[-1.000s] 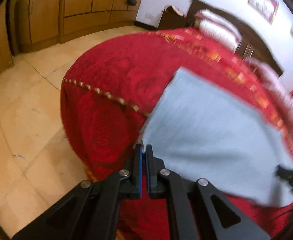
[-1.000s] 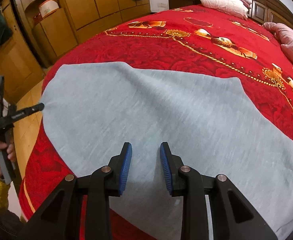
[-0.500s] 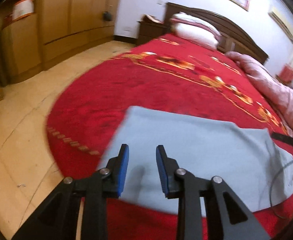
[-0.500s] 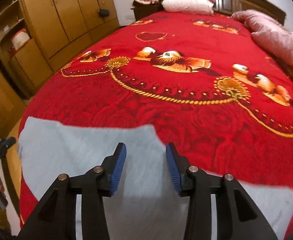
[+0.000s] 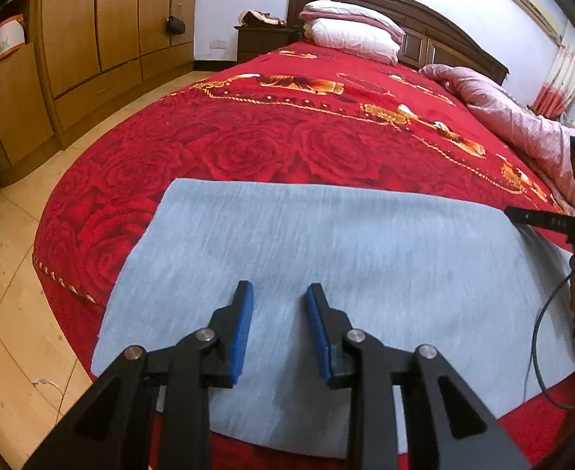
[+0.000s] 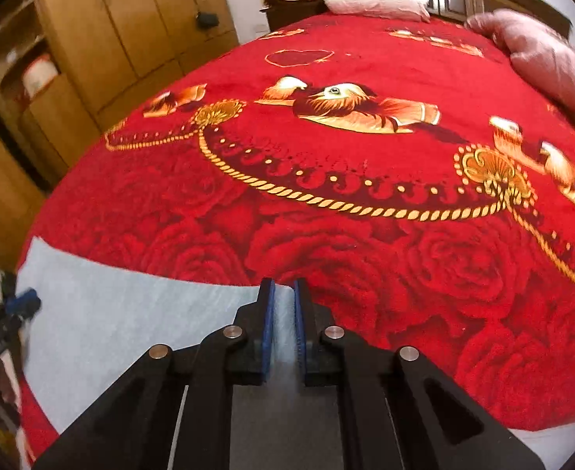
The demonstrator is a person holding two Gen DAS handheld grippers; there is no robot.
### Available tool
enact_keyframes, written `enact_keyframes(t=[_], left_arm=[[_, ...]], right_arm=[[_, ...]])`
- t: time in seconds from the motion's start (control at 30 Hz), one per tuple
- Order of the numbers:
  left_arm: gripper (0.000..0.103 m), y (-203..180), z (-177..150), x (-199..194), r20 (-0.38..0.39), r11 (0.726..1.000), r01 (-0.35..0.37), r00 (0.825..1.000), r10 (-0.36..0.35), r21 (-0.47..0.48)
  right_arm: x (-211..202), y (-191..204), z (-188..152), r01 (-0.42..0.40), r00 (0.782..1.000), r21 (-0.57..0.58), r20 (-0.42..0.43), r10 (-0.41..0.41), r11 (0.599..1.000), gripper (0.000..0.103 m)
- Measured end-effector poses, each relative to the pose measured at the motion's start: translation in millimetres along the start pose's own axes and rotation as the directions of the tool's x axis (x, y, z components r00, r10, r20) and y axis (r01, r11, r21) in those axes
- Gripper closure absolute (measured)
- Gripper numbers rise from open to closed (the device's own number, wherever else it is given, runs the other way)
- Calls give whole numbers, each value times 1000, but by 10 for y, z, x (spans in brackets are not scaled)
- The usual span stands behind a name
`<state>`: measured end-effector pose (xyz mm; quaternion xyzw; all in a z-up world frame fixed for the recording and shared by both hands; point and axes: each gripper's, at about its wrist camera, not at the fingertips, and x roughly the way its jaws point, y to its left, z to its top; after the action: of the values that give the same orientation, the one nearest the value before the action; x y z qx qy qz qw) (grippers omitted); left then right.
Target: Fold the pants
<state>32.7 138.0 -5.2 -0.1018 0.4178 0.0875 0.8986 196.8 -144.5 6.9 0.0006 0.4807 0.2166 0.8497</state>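
Grey pants lie flat across the near end of a red rose-patterned bedspread, already folded into a broad panel. The left gripper hovers spread wide above the near-left cloth, holding nothing. The right gripper, jaws nearly closed, pinches the far-right edge of the fabric. A clean next fold likely depends on the left taking a matching far corner so both lift evenly and edges align. Pillows and a pink quilt sit well apart at the far end; wooden wardrobes line the left wall. A trailing cable crosses the right side of the cloth and could snag.
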Motion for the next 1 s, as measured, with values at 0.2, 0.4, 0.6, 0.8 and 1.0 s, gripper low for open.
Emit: enact_keyframes(t=[0.2,0.4,0.6,0.8,1.0], left_arm=[[73,36,-2,-29,2,1000,6,1000,-6,3],[72,28,18,-16,-3,1000,7,1000,-7,2],[66,4,32,-5,-8,1000,-1,1000,1,4],[64,-41,39,9,-10,1000,-23,1000,23,4],[64,-60,54,34,-16,1000,-28,1000,28,0]], right_arm=[[-434,4,-92,21,997,67,72,-26,997,77],[-832,143,-453,88,994,19,59,-89,996,68],[-674,-27,-776,183,983,37,-18,-182,982,68],[-630,-129,-835,164,985,52,54,-167,985,68],[-627,-104,-871,181,979,32,90,-183,983,68]])
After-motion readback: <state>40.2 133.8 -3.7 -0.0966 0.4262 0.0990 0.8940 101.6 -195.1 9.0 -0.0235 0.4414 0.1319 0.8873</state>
